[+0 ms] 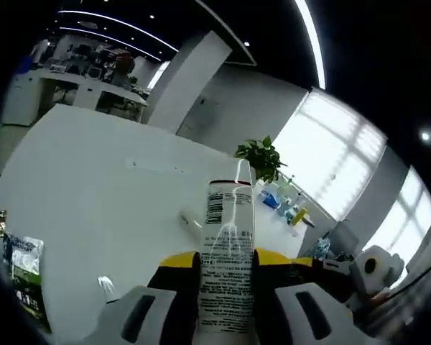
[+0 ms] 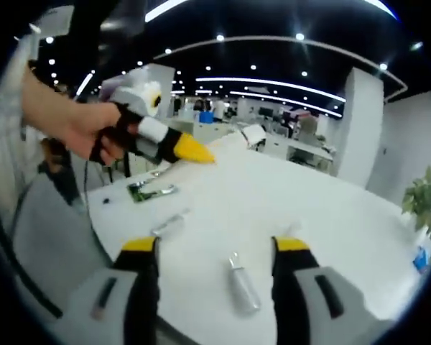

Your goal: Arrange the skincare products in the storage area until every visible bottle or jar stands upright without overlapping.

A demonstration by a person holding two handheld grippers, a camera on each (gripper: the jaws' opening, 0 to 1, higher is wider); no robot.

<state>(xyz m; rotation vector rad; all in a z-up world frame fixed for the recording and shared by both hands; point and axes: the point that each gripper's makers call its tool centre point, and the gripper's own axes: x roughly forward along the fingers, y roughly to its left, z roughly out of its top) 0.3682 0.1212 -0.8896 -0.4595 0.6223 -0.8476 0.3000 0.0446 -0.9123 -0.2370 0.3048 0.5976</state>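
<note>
Two views: my left gripper (image 1: pixel 226 287) pinches a white tube (image 1: pixel 226 259) upright; my right gripper (image 2: pixel 215 251), jaws spread, hovers over a silver bottle (image 2: pixel 243 287) lying on the table (image 2: pixel 330 215).

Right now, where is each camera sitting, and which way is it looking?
Left gripper view: rides on the left gripper, looking across the white table towards a potted plant; its jaws clamp a white tube.
Right gripper view: rides on the right gripper, jaws open, over a small lying bottle; a hand holds the other gripper there.
Shared: the table, the plant.
</note>
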